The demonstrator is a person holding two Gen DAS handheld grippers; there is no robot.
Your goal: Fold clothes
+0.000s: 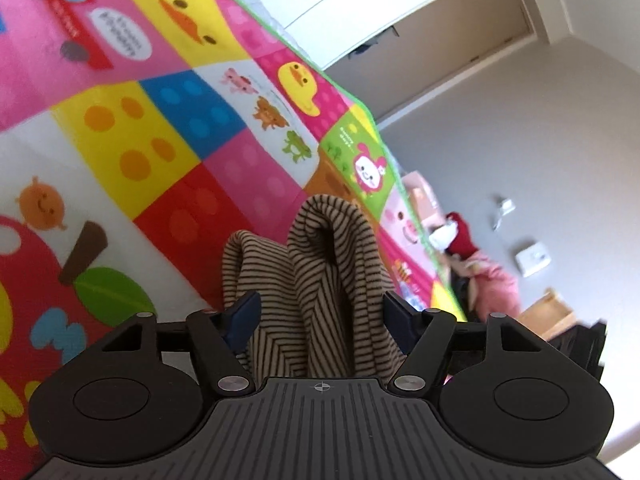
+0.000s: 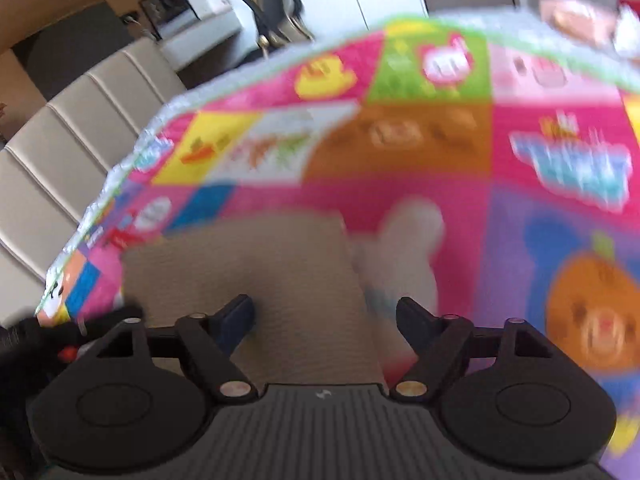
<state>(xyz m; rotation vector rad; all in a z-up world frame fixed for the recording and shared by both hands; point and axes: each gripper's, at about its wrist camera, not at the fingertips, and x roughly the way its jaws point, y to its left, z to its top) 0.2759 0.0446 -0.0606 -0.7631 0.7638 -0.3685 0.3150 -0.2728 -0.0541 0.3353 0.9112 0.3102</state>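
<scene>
A beige garment with thin dark stripes (image 1: 320, 264) is bunched in folds on the colourful play mat (image 1: 160, 120). It bulges up between the fingers of my left gripper (image 1: 320, 312), which stands open with the jaws wide apart on either side of the cloth. The right wrist view is blurred. There a flat tan piece of cloth (image 2: 248, 268) lies on the mat (image 2: 400, 152) under my right gripper (image 2: 326, 320), which is open with nothing pinched. A whitish soft item (image 2: 404, 248) lies just right of the tan cloth.
Beyond the mat's green edge lies a pile of pink and red clothes (image 1: 480, 264) beside a wooden box (image 1: 548, 312). A pale ribbed sofa (image 2: 80, 128) and an office chair (image 2: 276, 4) stand past the mat's far-left edge. A dark object (image 2: 60, 336) sits at lower left.
</scene>
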